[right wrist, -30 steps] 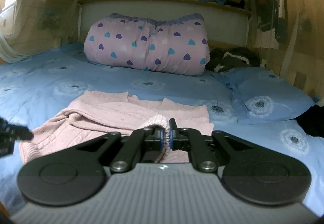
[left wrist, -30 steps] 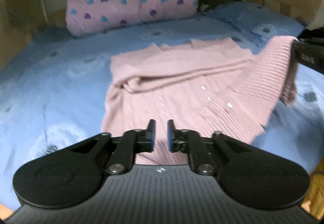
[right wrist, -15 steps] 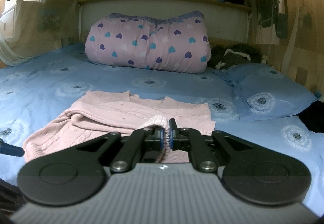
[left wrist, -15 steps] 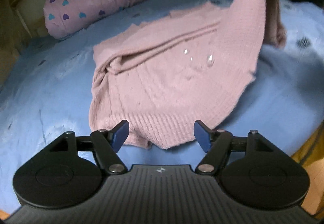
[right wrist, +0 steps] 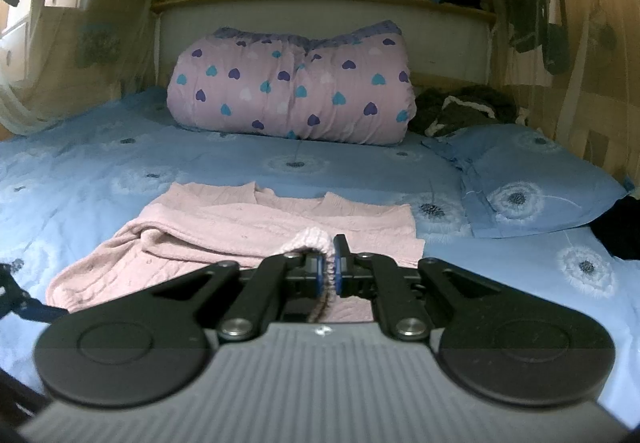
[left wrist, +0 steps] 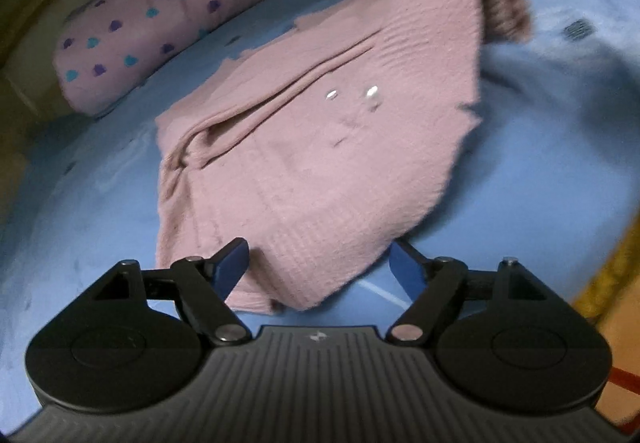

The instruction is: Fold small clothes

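A pink knit cardigan (left wrist: 304, 163) lies partly folded on the blue bed sheet (left wrist: 80, 203). It also shows in the right wrist view (right wrist: 224, 231). My left gripper (left wrist: 320, 267) is open, its jaws spread wide at the cardigan's near hem, holding nothing. My right gripper (right wrist: 328, 271) is shut on a ribbed edge of the cardigan (right wrist: 314, 237) and holds it up off the bed. In the left wrist view that lifted part (left wrist: 452, 3) rises to the upper right, where the right gripper is out of sight.
A rolled pink quilt with hearts (right wrist: 292, 91) lies at the head of the bed. A blue pillow (right wrist: 532, 183) and dark clothes (right wrist: 464, 111) are at the right. The bed's edge and floor (left wrist: 608, 283) show at the right of the left wrist view.
My left gripper opened from nearly shut, let go of the hem and drew back. The right gripper stayed shut on the cardigan's edge and kept it raised.
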Action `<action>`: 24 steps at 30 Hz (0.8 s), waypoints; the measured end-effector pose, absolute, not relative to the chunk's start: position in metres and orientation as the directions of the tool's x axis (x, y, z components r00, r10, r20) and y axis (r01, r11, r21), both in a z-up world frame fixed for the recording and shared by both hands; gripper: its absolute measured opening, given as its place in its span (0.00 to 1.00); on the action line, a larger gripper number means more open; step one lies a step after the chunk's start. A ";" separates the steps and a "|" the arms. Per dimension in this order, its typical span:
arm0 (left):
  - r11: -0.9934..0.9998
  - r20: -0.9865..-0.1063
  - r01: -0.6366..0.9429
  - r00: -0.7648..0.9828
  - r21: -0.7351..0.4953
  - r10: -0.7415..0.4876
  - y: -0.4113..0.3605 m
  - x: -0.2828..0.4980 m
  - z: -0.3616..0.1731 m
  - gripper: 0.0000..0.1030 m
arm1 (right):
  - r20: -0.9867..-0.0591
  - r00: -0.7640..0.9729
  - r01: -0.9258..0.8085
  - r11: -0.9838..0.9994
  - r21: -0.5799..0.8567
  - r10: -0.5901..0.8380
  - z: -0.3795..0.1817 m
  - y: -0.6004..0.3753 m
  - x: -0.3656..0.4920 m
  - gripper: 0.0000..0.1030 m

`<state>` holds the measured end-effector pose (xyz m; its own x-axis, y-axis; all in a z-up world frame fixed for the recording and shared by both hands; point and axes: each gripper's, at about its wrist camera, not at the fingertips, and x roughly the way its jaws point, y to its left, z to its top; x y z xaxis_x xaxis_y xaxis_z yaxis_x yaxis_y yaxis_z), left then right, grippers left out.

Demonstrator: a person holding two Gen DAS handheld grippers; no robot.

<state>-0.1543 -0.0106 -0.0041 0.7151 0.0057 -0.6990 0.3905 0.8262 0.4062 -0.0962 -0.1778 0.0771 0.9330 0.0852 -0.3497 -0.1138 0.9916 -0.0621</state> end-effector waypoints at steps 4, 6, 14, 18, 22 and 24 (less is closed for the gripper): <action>0.863 -0.681 0.290 0.728 0.413 0.081 -0.001 -0.134 -0.008 0.75 | -0.342 0.936 -0.112 0.992 -0.056 0.086 0.079 -0.179 -0.098 0.08; 0.881 -0.696 0.277 0.714 0.383 0.078 0.007 -0.128 -0.007 0.43 | -0.334 0.939 -0.106 0.993 -0.059 0.081 0.081 -0.179 -0.099 0.08; 0.955 -0.630 0.117 0.772 0.273 0.086 0.037 -0.106 0.037 0.16 | -0.302 0.951 -0.093 0.992 -0.090 0.061 0.083 -0.178 -0.098 0.08; 0.959 -0.560 0.081 0.824 0.273 0.090 0.038 -0.087 0.066 0.16 | -0.281 0.958 -0.087 0.989 -0.117 0.051 0.086 -0.175 -0.089 0.08; 0.956 -0.489 0.048 0.866 0.288 0.104 0.034 -0.063 0.090 0.16 | -0.260 0.965 -0.076 0.984 -0.160 0.032 0.095 -0.173 -0.073 0.08; 0.954 -0.450 0.029 0.885 0.300 0.115 0.032 -0.048 0.101 0.16 | -0.246 0.969 -0.067 0.980 -0.189 0.019 0.101 -0.172 -0.062 0.08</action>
